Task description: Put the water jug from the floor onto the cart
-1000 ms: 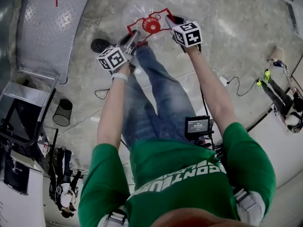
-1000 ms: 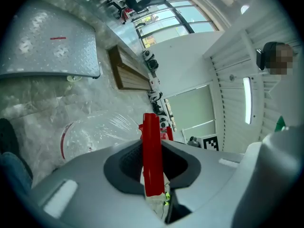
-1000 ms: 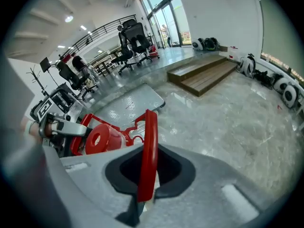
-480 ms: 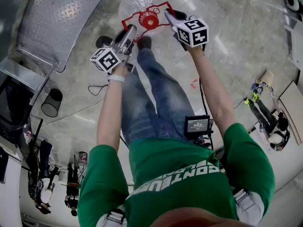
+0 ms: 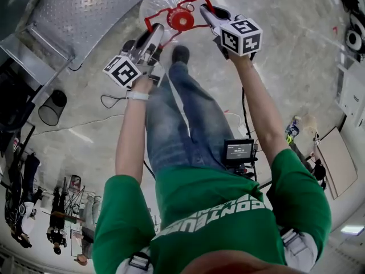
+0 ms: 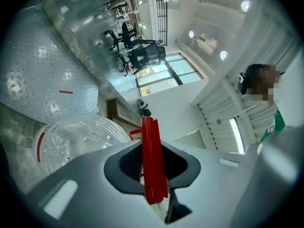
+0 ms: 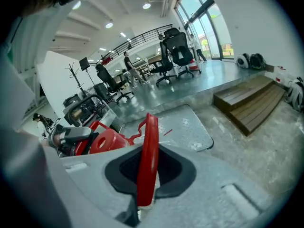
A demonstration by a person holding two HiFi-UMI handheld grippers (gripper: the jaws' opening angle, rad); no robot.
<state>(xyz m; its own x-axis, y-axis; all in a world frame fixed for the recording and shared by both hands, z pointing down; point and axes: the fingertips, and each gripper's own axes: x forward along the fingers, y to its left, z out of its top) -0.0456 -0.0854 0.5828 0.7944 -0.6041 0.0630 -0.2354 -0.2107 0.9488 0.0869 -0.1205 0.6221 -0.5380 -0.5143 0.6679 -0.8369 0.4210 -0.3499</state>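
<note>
The room is a wide hall with a pale polished stone floor (image 5: 296, 56) and office chairs (image 7: 173, 56) on a raised level at the back. The cart (image 5: 85, 10), with a deck of grey studded metal plate, lies toward the upper left of the head view.

The water jug (image 5: 162, 1) is clear and rounded, with a red cap (image 5: 181, 19). It is held out in front of the person at arm's length, right by the cart's near edge. Whether it overlaps the deck I cannot tell.

The left tool (image 5: 155, 32) takes the jug's red handle (image 6: 152, 151) on the left of the cap, and the right tool (image 5: 205, 13) takes it on the right, so the cap sits between them.

In the left gripper view the jaws stand narrow, pinched on a flat strip of the handle that stands upright between them. The jug's clear body lies just beyond them to the lower left, with the cart's deck behind it.

In the right gripper view the jaws are likewise narrow and clamped on a strip of the handle. The cap and the left tool lie beyond to the left.
</note>
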